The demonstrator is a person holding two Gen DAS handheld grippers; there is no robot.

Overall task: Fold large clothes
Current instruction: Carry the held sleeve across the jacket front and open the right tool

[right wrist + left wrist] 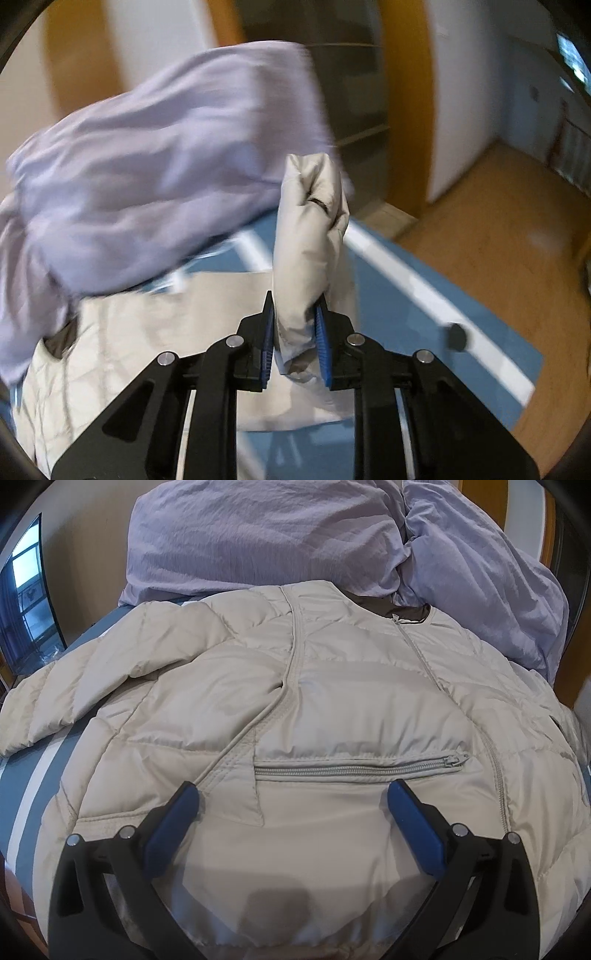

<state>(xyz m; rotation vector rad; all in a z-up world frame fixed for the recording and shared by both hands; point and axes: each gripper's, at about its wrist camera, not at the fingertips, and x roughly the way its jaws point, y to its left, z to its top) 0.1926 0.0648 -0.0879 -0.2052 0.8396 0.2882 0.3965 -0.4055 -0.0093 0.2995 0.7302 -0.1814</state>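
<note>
- The beige puffer jacket (314,709) lies spread front-up on the bed, its front zipper (421,653) closed up to the collar.
- A zipped chest pocket (358,766) runs across the front, just beyond the left tongs.
- One sleeve (74,686) lies out toward the left edge of the bed.
- The other sleeve (314,236) is lifted above the bed, its cuff end standing up.
- The right tongs (295,343) are clenched on this lifted sleeve; the blue pads (323,347) press it from both sides.
- The left tongs (291,794) are spread wide over the lower front of the jacket and grasp nothing.
- Under the jacket there is a blue bedsheet (424,302) with white stripes.
- A lilac duvet (258,535) is bunched up behind the collar.
- Beside the bed a wooden floor (491,221) is seen.
</note>
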